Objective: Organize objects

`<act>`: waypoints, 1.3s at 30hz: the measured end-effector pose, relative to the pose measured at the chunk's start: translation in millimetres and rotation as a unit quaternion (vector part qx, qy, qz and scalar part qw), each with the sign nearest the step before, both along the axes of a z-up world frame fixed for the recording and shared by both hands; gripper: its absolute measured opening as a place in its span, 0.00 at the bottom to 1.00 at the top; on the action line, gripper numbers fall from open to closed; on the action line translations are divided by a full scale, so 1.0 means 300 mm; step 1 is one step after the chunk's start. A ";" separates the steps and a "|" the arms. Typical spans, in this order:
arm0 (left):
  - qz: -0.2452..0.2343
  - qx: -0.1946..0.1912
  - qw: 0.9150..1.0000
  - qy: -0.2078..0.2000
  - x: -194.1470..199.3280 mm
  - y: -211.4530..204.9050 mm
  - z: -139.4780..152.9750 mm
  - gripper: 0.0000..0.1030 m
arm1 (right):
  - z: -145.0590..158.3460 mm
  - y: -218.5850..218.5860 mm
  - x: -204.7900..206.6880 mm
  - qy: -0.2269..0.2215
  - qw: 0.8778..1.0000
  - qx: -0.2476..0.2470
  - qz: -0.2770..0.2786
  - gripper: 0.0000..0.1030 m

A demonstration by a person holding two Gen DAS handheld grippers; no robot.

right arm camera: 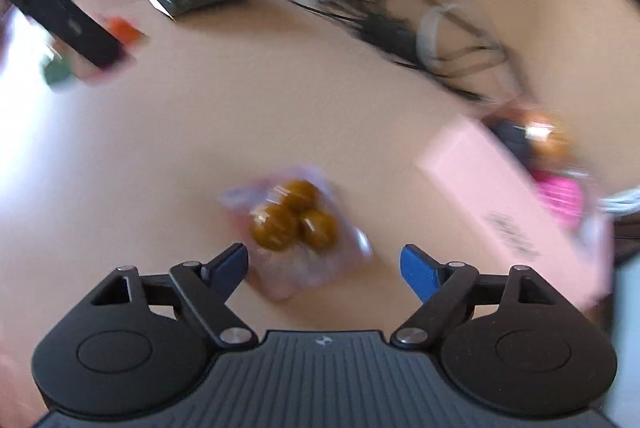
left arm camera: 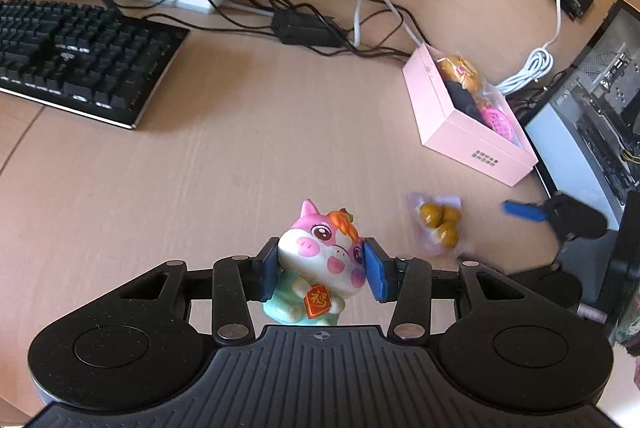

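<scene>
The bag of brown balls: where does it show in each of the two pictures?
Left wrist view: bag of brown balls lies on the desk, right of centre, beside the pig toy.
Right wrist view: bag at centre, blurred, just ahead of the open jaws.
Shared landmark: pink box, to the bag's right in both.

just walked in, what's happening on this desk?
A person is tidying desk items with two handheld grippers. The left gripper is shut on a pink pig figurine. The right gripper is open, its fingers either side of a clear bag of brown balls lying on the desk. An open pink box nearby already holds a few items.
</scene>
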State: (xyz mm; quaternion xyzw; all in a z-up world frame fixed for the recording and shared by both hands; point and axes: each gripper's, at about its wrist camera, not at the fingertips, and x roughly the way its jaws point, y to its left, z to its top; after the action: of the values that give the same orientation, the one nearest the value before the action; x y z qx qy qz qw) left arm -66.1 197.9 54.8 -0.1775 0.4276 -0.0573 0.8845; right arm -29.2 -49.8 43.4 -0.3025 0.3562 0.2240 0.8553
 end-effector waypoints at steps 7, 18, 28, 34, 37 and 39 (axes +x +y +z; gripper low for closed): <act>0.000 -0.005 1.000 0.016 0.030 -0.007 -0.029 0.46 | 0.064 -0.175 0.078 0.038 0.978 0.128 -0.162 0.89; -0.018 0.009 0.999 0.027 0.040 -0.069 -0.042 0.46 | -0.037 -0.005 0.131 0.031 0.966 0.189 -0.176 0.98; -0.025 0.025 0.999 0.039 0.051 -0.121 -0.026 0.46 | 0.000 -0.032 0.074 0.057 0.973 0.185 -0.127 0.75; -0.084 0.031 0.995 0.053 0.069 -0.219 -0.012 0.46 | 0.127 -0.142 -0.039 0.049 0.975 0.181 -0.115 0.75; -0.109 0.030 0.992 0.054 0.102 -0.273 -0.001 0.46 | 0.188 -0.220 -0.086 0.041 0.974 0.185 -0.122 0.75; -0.123 0.031 0.991 0.046 0.127 -0.312 0.022 0.46 | 0.223 -0.267 -0.112 0.028 0.973 0.181 -0.140 0.75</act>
State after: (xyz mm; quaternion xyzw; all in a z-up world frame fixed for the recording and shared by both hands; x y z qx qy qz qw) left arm -27.9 104.2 61.2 -0.0982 0.4877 -0.1438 0.8555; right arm -62.7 -130.0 110.2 -0.0837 0.3722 0.1710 0.9084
